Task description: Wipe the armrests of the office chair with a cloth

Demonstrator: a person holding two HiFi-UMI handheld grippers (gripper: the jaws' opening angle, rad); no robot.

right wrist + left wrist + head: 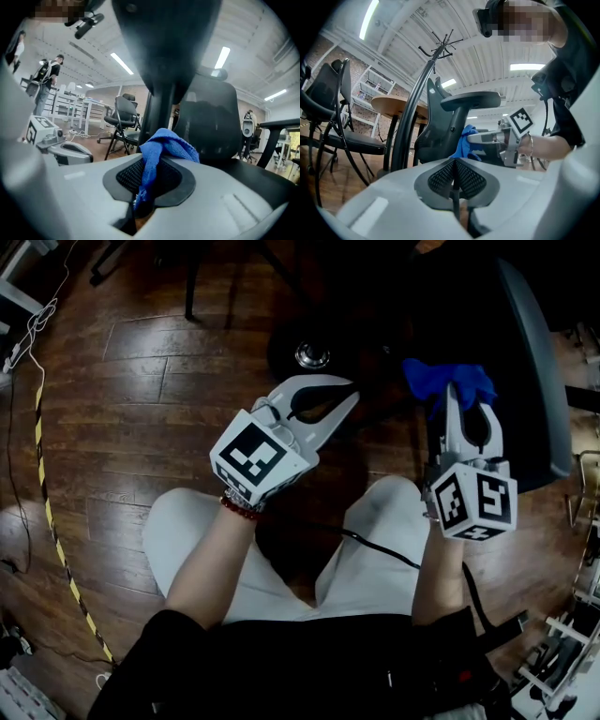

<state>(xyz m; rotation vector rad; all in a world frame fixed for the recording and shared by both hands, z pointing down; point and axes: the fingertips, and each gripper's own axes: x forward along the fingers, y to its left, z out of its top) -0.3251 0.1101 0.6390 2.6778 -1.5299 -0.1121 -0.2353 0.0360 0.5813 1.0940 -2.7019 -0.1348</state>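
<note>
One black padded office-chair armrest (539, 362) shows, far right. My right gripper (469, 407) pinches the crumpled blue cloth (448, 379) just beside its support post. My left gripper (339, 399) is closed, empty. I judge wiping barely begun; other armrest unseen.

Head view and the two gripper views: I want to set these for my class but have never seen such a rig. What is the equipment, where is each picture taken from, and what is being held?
There is no robot here. A person holds a two-jaw gripper in each hand. The head view comes from a camera on the person's head, looking down at a wooden floor. Each gripper view comes from a camera riding on that gripper, looking along its jaws. The left gripper is shut and holds nothing. The right gripper is shut on a blue cloth, held close to the post under the armrest of a dark office chair. The patterned cube on each is part of the gripper.
</note>
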